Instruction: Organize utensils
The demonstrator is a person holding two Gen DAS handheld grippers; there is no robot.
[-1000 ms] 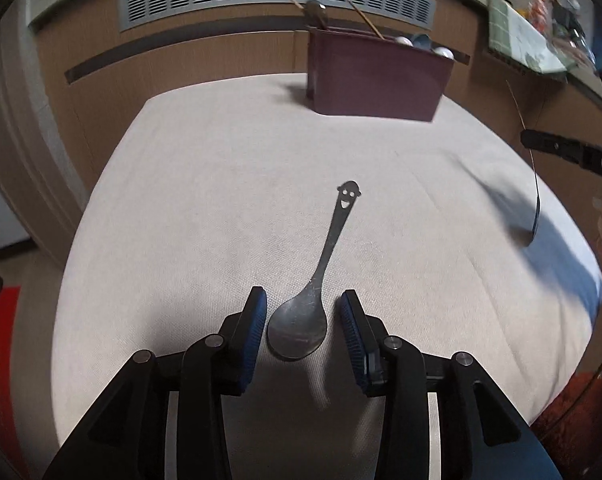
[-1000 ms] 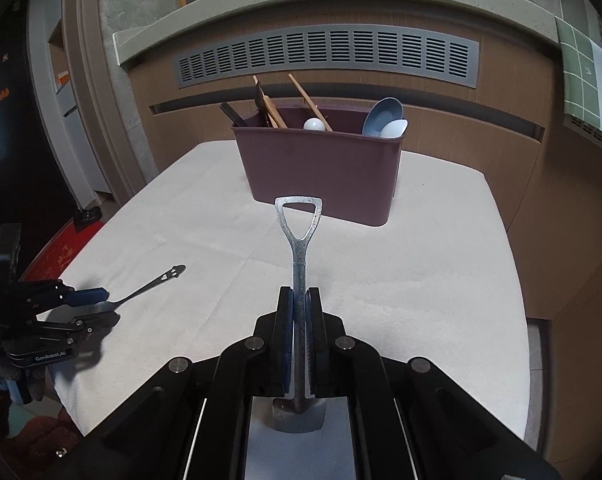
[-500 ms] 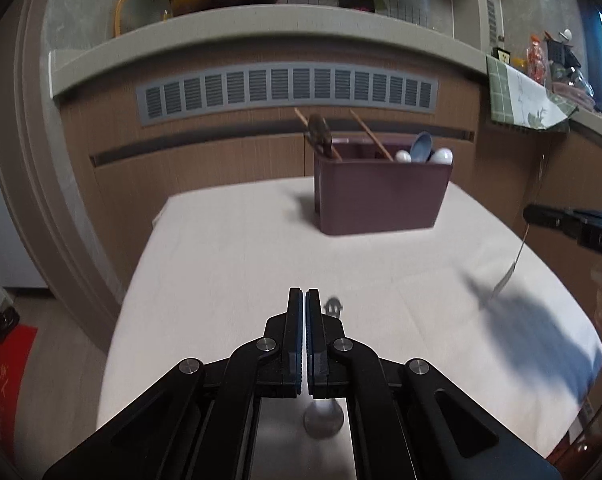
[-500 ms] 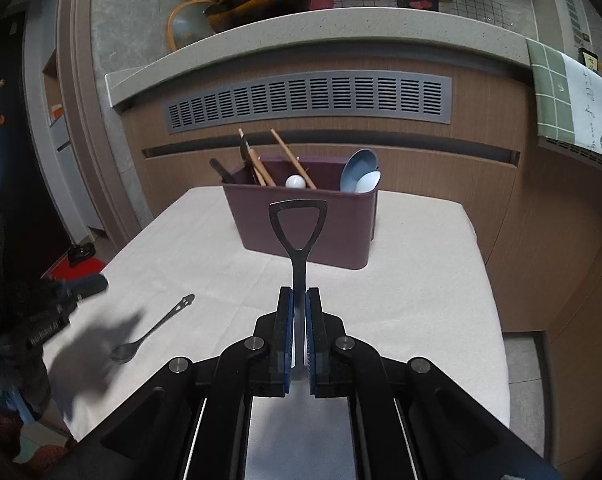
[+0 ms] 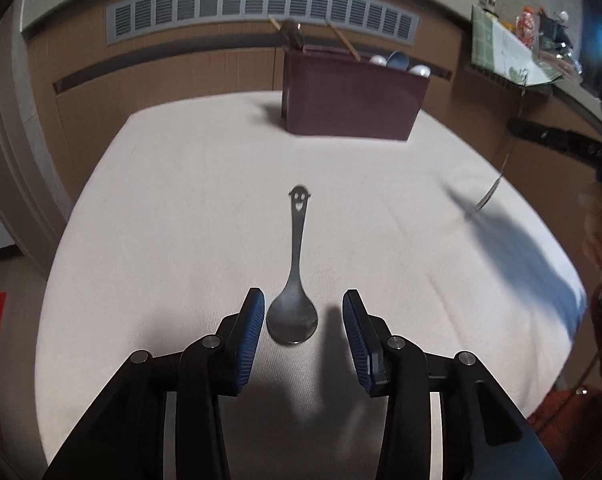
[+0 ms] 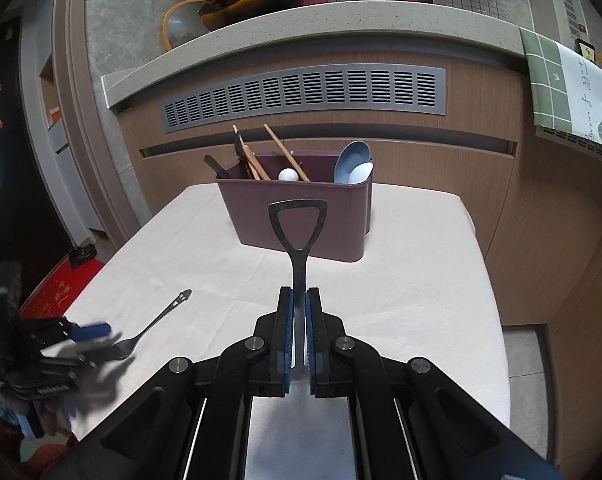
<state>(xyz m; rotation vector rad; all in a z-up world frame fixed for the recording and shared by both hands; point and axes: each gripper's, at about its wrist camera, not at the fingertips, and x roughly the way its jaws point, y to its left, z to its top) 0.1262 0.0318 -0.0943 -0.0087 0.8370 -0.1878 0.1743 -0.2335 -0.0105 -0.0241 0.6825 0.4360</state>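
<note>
A metal spoon [image 5: 296, 256] with a smiley-face handle lies flat on the white tablecloth [image 5: 161, 220]. Its bowl sits between the blue pads of my left gripper [image 5: 303, 300], whose jaws are opening and do not touch it. The right wrist view shows the same spoon [image 6: 157, 322] beside the left gripper [image 6: 81, 334] at the table's left edge. My right gripper [image 6: 299, 300] is shut on a shovel-shaped metal utensil [image 6: 299, 248], with the looped handle pointing forward. A maroon utensil holder [image 6: 341, 220] [image 5: 349, 100] stands at the far edge and holds chopsticks and several spoons.
Behind the table runs a wooden counter front with a grey vent panel [image 6: 301, 92]. A pan [image 6: 253, 0] rests on the countertop, and a green towel [image 6: 561, 88] hangs at the right. A red mat [image 6: 57, 300] lies on the floor to the left of the table.
Half a second ago my left gripper was shut and lifted off the spoon. It is down again, open around the bowl. The right gripper has kept its grip and barely moved.
</note>
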